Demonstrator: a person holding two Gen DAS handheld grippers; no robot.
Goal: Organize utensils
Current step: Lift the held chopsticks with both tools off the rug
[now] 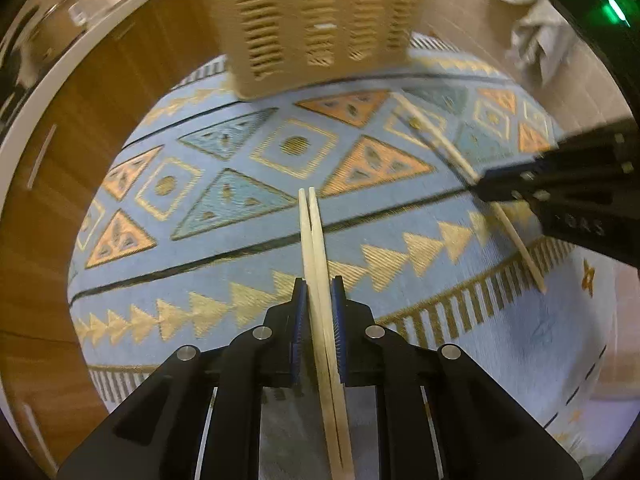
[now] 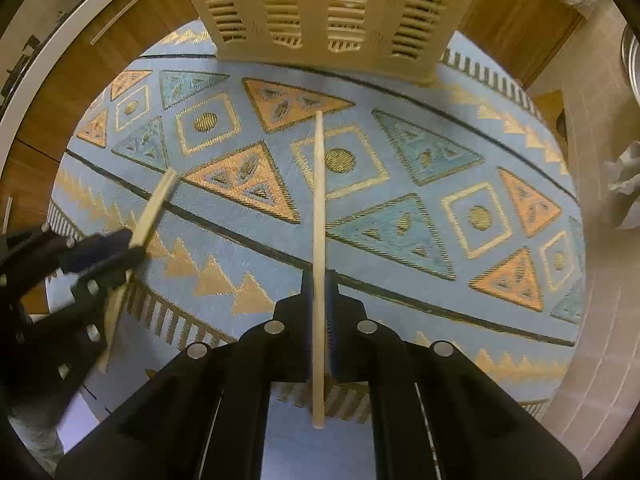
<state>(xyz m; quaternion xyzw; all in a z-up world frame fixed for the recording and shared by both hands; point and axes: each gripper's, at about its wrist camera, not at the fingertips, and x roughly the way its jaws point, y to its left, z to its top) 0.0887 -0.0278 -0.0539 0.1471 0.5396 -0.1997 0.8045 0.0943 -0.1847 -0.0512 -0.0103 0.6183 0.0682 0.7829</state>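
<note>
The left hand-held gripper is clamped on a pair of pale wooden chopsticks, which lie side by side between its blue pads and point toward twelve o'clock. The right hand-held gripper is clamped on a single pale wooden chopstick, also running straight out toward twelve o'clock. Both hover above the round blue woven rug with orange and cream triangles. In each wrist view the beige slatted plastic basket stands on the rug at twelve o'clock, well ahead of the stick tips.

The step in hand looks like carrying the sticks to the basket and dropping them in. To do it well, each load should be raised above the basket rim, which lies outside both views, and tipped toward vertical so the sticks go in end first. The pair needs care: two sticks in one grip can scissor or slide, so the release should come only once their lower ends are inside. The two grippers should go one after the other, to avoid crossing.
</note>
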